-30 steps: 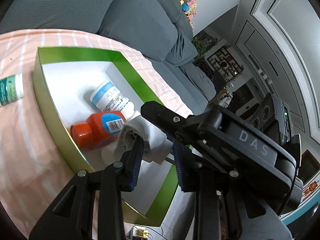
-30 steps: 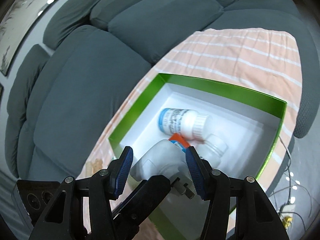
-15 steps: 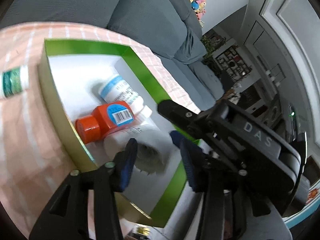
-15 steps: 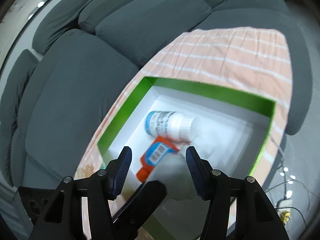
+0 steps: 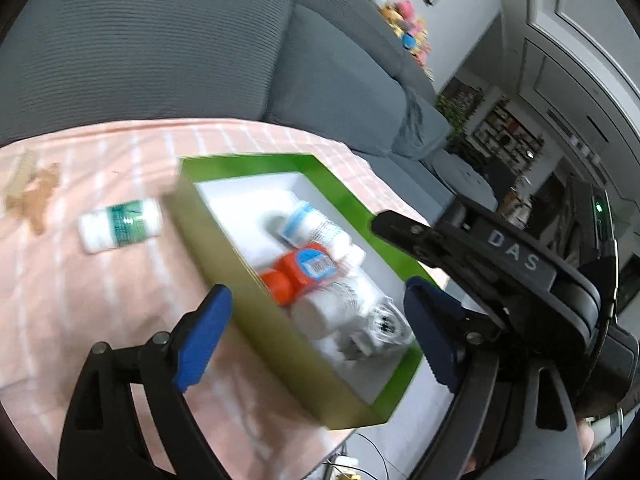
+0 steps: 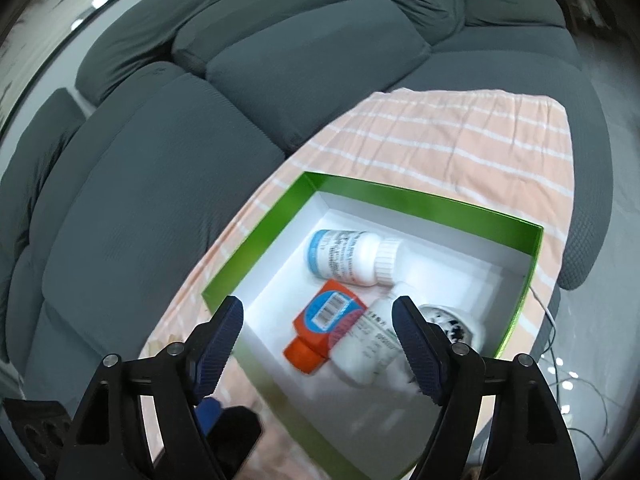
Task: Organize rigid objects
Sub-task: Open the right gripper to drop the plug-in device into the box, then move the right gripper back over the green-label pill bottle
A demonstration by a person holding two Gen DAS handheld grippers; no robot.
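A green box (image 5: 256,308) (image 6: 424,196) with a white inside sits on the pink striped cloth. In it lie a blue-labelled white bottle (image 6: 348,256) (image 5: 316,224), an orange bottle (image 6: 324,324) (image 5: 300,276), a white bottle (image 6: 368,348) (image 5: 328,308) and a white charger (image 6: 452,328) (image 5: 384,328). A green-labelled white bottle (image 5: 120,228) lies on the cloth left of the box. My left gripper (image 5: 316,332) is open and empty above the box's near end. My right gripper (image 6: 318,344) is open and empty above the box.
A grey sofa (image 6: 200,100) (image 5: 200,40) runs behind the table. A brown crumpled thing (image 5: 36,196) lies at the cloth's far left. Cables (image 6: 560,384) trail on the floor beyond the table edge. The right gripper's body (image 5: 520,280) is at the right in the left wrist view.
Both grippers have opened wide and pulled up and back from the box. The white charger and white bottle now lie free in the box.
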